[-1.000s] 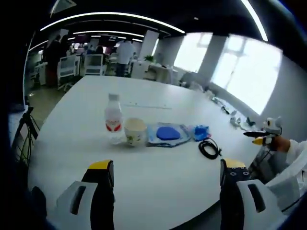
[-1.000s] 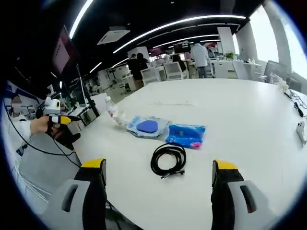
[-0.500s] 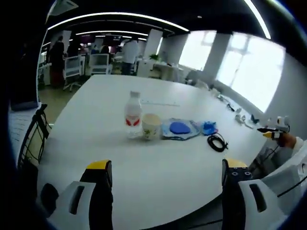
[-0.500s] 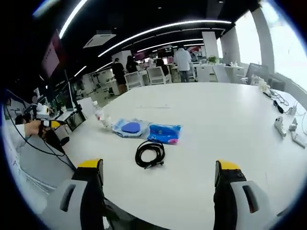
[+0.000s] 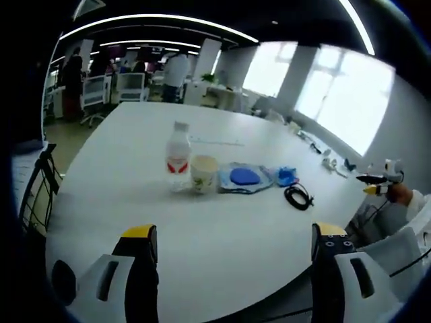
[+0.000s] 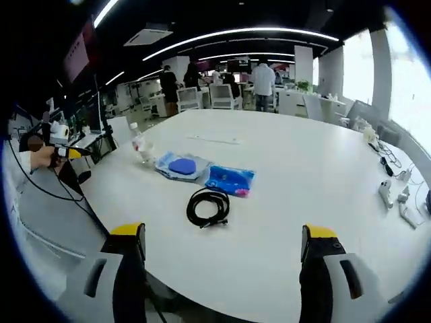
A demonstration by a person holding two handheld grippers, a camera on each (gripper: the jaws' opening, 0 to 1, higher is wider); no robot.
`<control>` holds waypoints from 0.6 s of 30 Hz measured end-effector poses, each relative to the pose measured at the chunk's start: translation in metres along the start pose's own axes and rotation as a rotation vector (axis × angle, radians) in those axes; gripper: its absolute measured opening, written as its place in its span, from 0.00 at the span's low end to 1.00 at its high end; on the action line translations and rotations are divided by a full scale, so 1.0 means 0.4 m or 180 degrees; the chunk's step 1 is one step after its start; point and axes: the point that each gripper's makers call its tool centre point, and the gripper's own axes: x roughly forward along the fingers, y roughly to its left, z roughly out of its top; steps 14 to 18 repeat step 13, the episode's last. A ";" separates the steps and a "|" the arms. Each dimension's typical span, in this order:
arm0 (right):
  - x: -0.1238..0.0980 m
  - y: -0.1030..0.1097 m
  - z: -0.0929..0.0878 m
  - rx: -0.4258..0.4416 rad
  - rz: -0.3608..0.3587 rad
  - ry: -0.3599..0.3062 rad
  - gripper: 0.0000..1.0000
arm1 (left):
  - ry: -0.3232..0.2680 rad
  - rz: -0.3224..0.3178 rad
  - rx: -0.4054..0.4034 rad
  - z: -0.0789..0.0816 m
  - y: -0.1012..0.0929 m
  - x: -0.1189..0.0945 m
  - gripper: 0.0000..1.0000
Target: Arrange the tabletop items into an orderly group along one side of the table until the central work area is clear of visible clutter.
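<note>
On the white table (image 5: 222,222) a row of items lies ahead of my left gripper (image 5: 230,243): a clear water bottle (image 5: 178,156) with a red label, a paper cup (image 5: 204,174), a blue pouch (image 5: 244,177), a small blue packet (image 5: 285,176) and a coiled black cable (image 5: 297,196). My left gripper is open and holds nothing. In the right gripper view the cable (image 6: 208,207), blue packet (image 6: 229,180), pouch (image 6: 180,167) and bottle (image 6: 140,146) lie beyond my right gripper (image 6: 222,245), which is open and holds nothing. The other gripper (image 6: 60,151) shows at the far left in a hand.
Small white devices and cords (image 6: 397,195) lie near the table's far right edge. Office chairs (image 5: 128,87) and standing people (image 6: 262,77) are in the background. A black stand (image 5: 37,195) is left of the table. Bare tabletop stretches between the grippers and the items.
Both views shifted with my hands. In the left gripper view the items slid slightly left; in the right gripper view the table sits lower and more of it shows. The items themselves did not move.
</note>
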 end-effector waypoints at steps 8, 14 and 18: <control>0.003 0.009 -0.003 0.0040 -0.0027 0.0038 0.94 | -0.0014 -0.0001 -0.0051 -0.008 0.022 -0.010 0.92; 0.006 0.013 -0.006 0.0049 -0.0037 0.0048 0.94 | -0.0027 -0.0020 -0.0087 -0.007 0.021 -0.009 0.92; 0.006 0.013 -0.006 0.0049 -0.0037 0.0048 0.94 | -0.0027 -0.0020 -0.0087 -0.007 0.021 -0.009 0.92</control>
